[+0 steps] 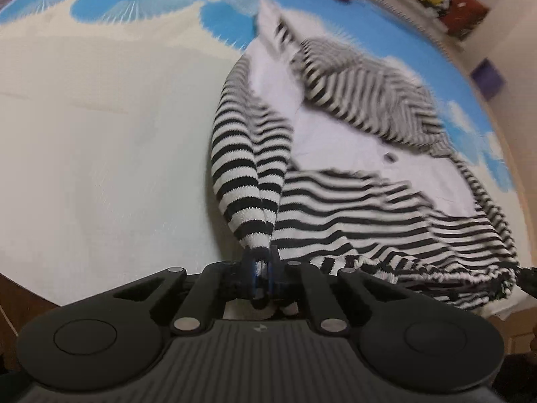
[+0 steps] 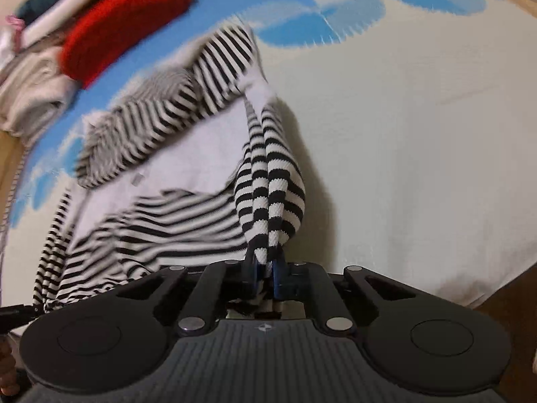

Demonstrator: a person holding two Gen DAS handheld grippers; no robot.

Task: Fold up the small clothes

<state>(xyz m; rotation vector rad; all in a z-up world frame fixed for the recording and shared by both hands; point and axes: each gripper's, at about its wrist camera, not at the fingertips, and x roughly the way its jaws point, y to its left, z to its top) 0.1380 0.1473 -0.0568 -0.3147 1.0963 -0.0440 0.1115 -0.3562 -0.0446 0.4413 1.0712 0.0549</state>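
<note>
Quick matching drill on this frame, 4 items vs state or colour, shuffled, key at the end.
Items:
1. left tongs
2. right tongs
3. bedsheet
4. folded item at the bed's far edge

States:
A. red
B. cream with blue pattern
C. clamped on the striped garment's left edge
D. clamped on the striped garment's right edge

Pairs: 1-C, 2-D, 3-B, 4-A

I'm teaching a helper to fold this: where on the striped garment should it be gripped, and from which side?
Grip the striped garment at its near hem, one bunched fold toward each end, coming from the near edge of the bed and angled downward. The left gripper and right gripper already have their jaws shut on such folds; the ribbed edge gathers thick enough to pinch, and the body hangs away from it.
</note>
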